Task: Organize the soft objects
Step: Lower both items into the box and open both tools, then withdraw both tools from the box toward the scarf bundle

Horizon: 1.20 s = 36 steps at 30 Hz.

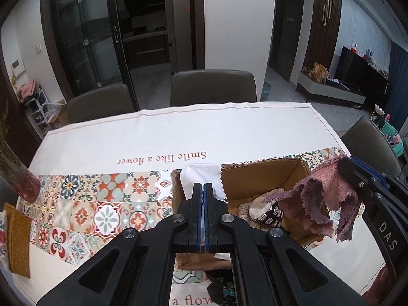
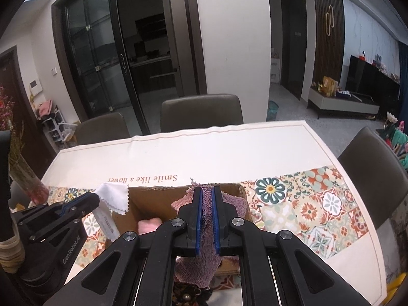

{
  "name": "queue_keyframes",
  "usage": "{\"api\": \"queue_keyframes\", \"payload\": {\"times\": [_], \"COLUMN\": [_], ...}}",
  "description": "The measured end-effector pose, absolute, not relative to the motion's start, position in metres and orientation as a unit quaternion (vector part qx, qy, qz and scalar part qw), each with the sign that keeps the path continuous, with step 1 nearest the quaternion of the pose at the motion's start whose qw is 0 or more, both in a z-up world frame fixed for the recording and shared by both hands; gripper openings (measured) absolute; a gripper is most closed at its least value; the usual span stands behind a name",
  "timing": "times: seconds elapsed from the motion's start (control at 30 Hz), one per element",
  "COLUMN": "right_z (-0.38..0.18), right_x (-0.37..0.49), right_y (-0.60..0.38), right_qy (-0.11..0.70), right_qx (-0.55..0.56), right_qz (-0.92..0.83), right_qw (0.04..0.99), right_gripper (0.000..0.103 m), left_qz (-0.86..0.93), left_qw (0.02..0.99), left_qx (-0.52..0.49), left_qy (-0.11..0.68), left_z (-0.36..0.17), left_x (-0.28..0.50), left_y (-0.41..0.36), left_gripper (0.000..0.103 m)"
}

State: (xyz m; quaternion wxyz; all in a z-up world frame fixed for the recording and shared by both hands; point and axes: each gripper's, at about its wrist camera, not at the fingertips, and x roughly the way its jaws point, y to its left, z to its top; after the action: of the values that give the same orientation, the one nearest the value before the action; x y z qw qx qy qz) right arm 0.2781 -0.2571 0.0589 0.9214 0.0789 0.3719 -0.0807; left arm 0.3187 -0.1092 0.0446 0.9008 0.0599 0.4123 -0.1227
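A bench draped in a cream cloth printed "Smile like a flower", with a band of patterned tiles, fills both wrist views; its near edge is cut off behind the black tong frames, and dark chairs line its far side; an open cardboard box sits on the tiled band, its near wall hidden by the left tongs in the left view and by the right tongs in the right; the right tongs are pinching a shaggy mauve towel, which hangs in ragged folds over the right part of the box, its lower end out of sight behind the frame in the right view; the left tongs are pressed together on a white cloth with a zigzag edge, held over the box's left wall, most of it hidden behind the fingers in the left view; inside the box lie pale soft items, one with a dark patterned part, too crowded to name; a dark bundle near the bottom edge is hard to make out; a vase of dried stems stands at far left, cropped; a mustard pad lies just beside the left edge.
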Motion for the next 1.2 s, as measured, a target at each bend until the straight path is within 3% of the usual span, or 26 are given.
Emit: {"api": "queue_keyframes", "payload": {"times": [0.3, 0.33, 0.4, 0.43, 0.53, 0.6, 0.7, 0.83, 1.2], "right_z": [0.033, 0.031, 0.027, 0.025, 0.022, 0.020, 0.020, 0.020, 0.036], "right_x": [0.296, 0.296, 0.298, 0.298, 0.302, 0.300, 0.298, 0.294, 0.269], "right_y": [-0.264, -0.264, -0.266, -0.266, -0.265, -0.267, -0.273, -0.275, -0.273], "right_qy": [0.398, 0.400, 0.402, 0.404, 0.412, 0.412, 0.413, 0.415, 0.405], "right_qx": [0.091, 0.092, 0.089, 0.087, 0.078, 0.083, 0.100, 0.105, 0.100], "right_qz": [-0.075, -0.075, -0.079, -0.081, -0.088, -0.089, -0.098, -0.104, -0.116], "right_qw": [0.910, 0.909, 0.908, 0.907, 0.904, 0.903, 0.900, 0.898, 0.901], "right_gripper": [0.009, 0.009, 0.010, 0.011, 0.025, 0.049, 0.065, 0.065, 0.065], "left_qz": [-0.130, -0.128, -0.118, -0.111, -0.093, -0.085, -0.078, -0.068, -0.054], "left_qw": [0.885, 0.884, 0.884, 0.884, 0.886, 0.889, 0.888, 0.888, 0.904], "left_qx": [0.056, 0.056, 0.060, 0.062, 0.064, 0.067, 0.066, 0.067, 0.062], "left_qy": [0.444, 0.447, 0.449, 0.450, 0.449, 0.445, 0.448, 0.449, 0.420], "left_z": [0.012, 0.010, 0.006, 0.005, 0.002, 0.002, 0.000, 0.000, 0.022], "left_x": [0.339, 0.340, 0.342, 0.342, 0.343, 0.341, 0.339, 0.334, 0.308], "left_y": [-0.121, -0.122, -0.122, -0.122, -0.120, -0.119, -0.116, -0.111, -0.102], "left_gripper": [0.005, 0.011, 0.036, 0.054, 0.063, 0.068, 0.069, 0.081, 0.091]}}
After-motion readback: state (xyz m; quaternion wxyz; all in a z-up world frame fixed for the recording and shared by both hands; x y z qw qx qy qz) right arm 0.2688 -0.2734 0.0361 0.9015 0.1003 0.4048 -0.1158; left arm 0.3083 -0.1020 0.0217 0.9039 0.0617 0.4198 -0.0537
